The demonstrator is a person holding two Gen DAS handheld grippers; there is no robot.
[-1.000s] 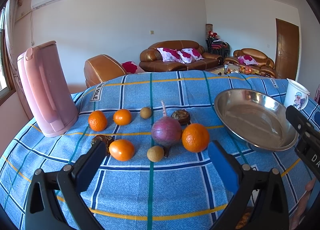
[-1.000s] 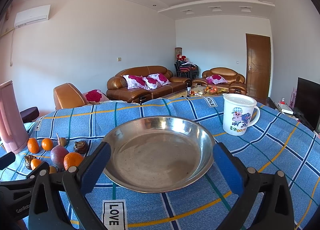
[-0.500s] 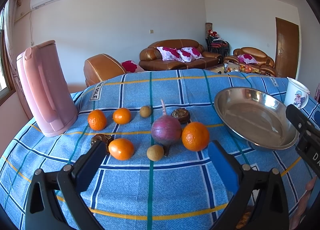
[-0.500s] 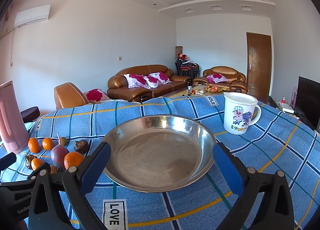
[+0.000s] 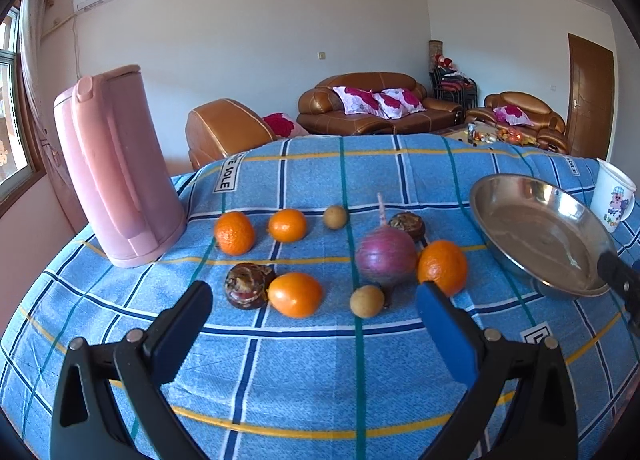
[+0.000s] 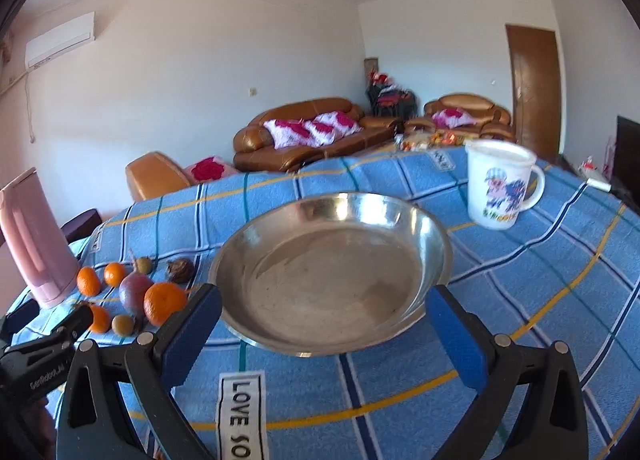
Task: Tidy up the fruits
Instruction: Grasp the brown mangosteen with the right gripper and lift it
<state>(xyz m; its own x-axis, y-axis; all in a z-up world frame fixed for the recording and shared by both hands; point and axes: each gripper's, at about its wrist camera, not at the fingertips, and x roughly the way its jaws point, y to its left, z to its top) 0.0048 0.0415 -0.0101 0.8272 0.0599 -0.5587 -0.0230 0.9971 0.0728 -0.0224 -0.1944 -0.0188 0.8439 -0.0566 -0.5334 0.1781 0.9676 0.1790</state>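
My left gripper [image 5: 314, 310]: jaws wide, empty, near fruit [image 5: 295, 294]. My right gripper [image 6: 326, 318]: jaws wide, empty, flanking bowl [image 6: 434, 234], untouched.

- The blue checked tablecloth [image 6: 400, 400] carries a white patch [image 6: 240, 412] near the right camera with black capitals "LOVE" and, below that, "SO", cut off by the frame edge.
- A second white patch [image 5: 227, 176] at the cloth's far edge, seen from the left camera, reads "SOLE"; letters before it are unclear.
- The left gripper's [image 6: 40, 360] black body shows small white lettering "GenRobot.AI".
- The white mug [image 6: 500, 183] has a cartoon with coloured lettering below, too blurred to read.
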